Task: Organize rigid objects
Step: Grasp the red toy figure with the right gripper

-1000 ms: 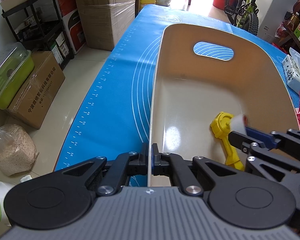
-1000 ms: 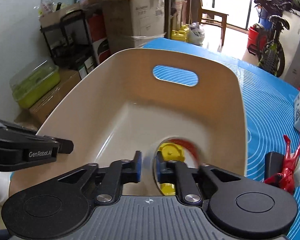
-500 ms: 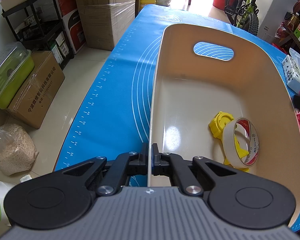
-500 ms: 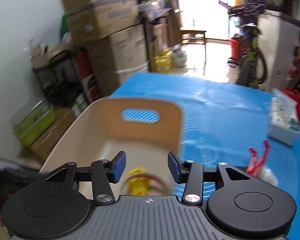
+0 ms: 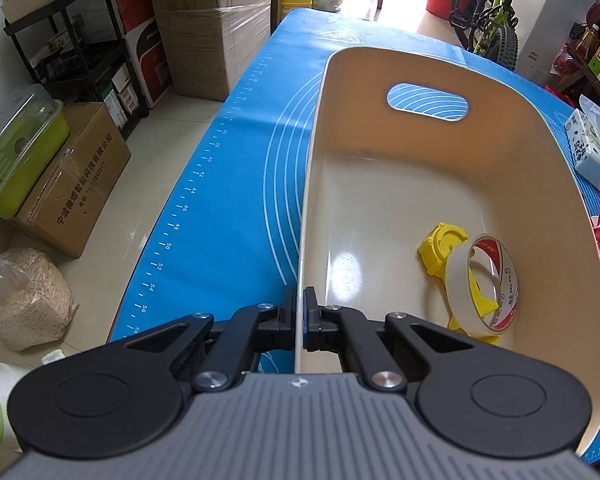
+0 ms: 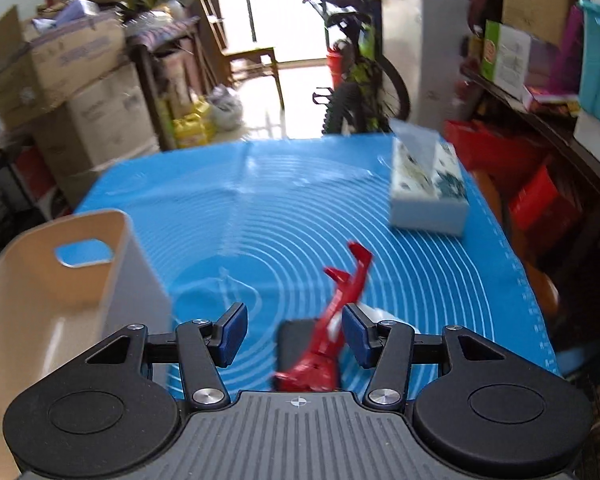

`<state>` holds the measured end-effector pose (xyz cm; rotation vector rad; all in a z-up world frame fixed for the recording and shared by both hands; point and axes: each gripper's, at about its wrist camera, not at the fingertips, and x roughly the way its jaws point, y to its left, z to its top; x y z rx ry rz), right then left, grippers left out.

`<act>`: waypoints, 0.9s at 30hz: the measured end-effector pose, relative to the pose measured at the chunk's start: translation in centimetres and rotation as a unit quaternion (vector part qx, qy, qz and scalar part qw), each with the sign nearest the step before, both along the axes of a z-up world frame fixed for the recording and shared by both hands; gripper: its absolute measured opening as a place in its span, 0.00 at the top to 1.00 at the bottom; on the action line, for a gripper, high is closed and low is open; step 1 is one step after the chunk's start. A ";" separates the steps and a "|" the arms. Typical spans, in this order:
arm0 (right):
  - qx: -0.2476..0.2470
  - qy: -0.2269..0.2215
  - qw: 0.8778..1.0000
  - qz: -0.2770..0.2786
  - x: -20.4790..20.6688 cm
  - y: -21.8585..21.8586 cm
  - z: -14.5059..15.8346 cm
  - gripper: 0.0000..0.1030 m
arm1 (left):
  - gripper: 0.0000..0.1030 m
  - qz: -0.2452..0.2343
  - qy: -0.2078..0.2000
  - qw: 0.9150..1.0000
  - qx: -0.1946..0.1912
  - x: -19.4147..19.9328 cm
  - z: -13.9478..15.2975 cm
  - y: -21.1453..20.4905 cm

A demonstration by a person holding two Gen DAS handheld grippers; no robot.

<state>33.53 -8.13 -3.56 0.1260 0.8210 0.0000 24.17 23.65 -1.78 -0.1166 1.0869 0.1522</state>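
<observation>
Change since a second ago: right gripper (image 6: 294, 334) has left the bin (image 5: 548, 168), released the tape roll, and now faces the blue mat (image 6: 260, 208); left gripper (image 5: 299, 320) has not shifted.
Left gripper: fingers pressed together on the bin's near left wall, one pad inside, one outside.
Right gripper: fingers spread wide, nothing between the pads; it hangs above the mat beside the bin's right wall.
Below right gripper: red clip (image 6: 340, 320) on the mat, its handles pointing away; a dark object touches it on the left and a white one on the right, both too blurred to identify.
Tape roll (image 5: 486, 284): inside the bin, standing on edge near the right wall, leaning against the yellow toy (image 5: 440, 250).
Yellow toy: on the bin floor, partly seen through the roll's hole.
Tissue box (image 6: 428, 188): far right of the mat, well apart from the clip.
</observation>
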 end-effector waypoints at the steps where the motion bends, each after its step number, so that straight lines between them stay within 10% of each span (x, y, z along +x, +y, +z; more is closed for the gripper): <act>1: -0.001 0.007 1.000 -0.002 0.3 -0.2 -0.5 0.39 | 0.96 0.000 0.000 1.000 0.000 0.0 0.0 0.0; 27: 0.031 0.038 0.999 -0.024 1.2 -1.3 -3.6 0.68 | 0.96 0.000 0.000 1.000 -0.003 0.2 0.0 0.0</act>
